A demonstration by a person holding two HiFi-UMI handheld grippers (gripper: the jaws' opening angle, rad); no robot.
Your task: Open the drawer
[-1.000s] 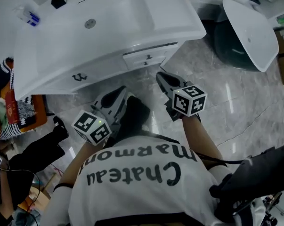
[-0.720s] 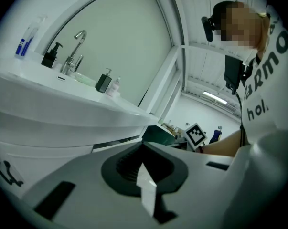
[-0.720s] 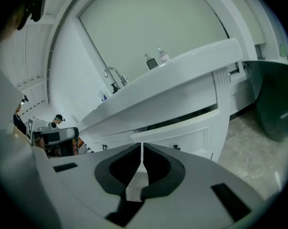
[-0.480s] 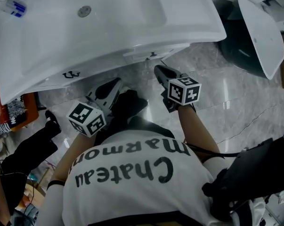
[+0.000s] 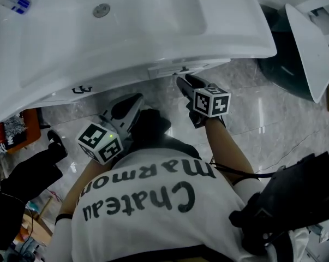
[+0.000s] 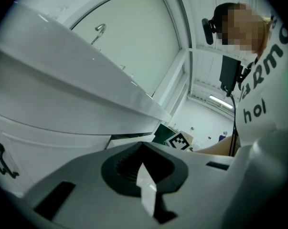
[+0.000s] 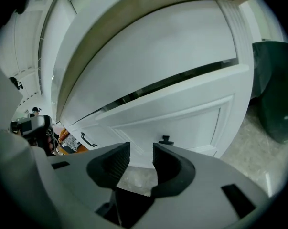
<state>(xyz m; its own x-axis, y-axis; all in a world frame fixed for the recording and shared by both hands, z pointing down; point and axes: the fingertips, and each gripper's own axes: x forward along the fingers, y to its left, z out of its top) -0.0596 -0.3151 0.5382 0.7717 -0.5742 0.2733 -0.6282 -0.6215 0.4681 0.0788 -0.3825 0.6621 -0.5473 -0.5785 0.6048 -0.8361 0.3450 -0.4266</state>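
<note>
Since the earlier frame, the right gripper (image 7: 141,152) has been lowered toward the vanity (image 5: 224,34), its jaws just opened and empty. The drawer knob (image 7: 165,140) is seen just beyond, slightly rightward, on the unopened drawer (image 7: 186,120). The left gripper (image 6: 143,151) is clenched on nothing. If that offset is left uncorrected, the small knob could be missed.

Person wears a white short-sleeved T-shirt (image 5: 153,212) with black lettering, "Chateau" and "Marmon", the latter partly cut off. A thin black cable (image 5: 246,174) crosses the shirt's right side. Both the left tool (image 5: 136,98) and the right tool (image 5: 181,81) have grey moulded bodies and black ribbed pads (image 7: 110,163). Each carries a white cube (image 5: 211,101) with black square markers. The right tool's jaws have just been opening, with nothing between them.
</note>
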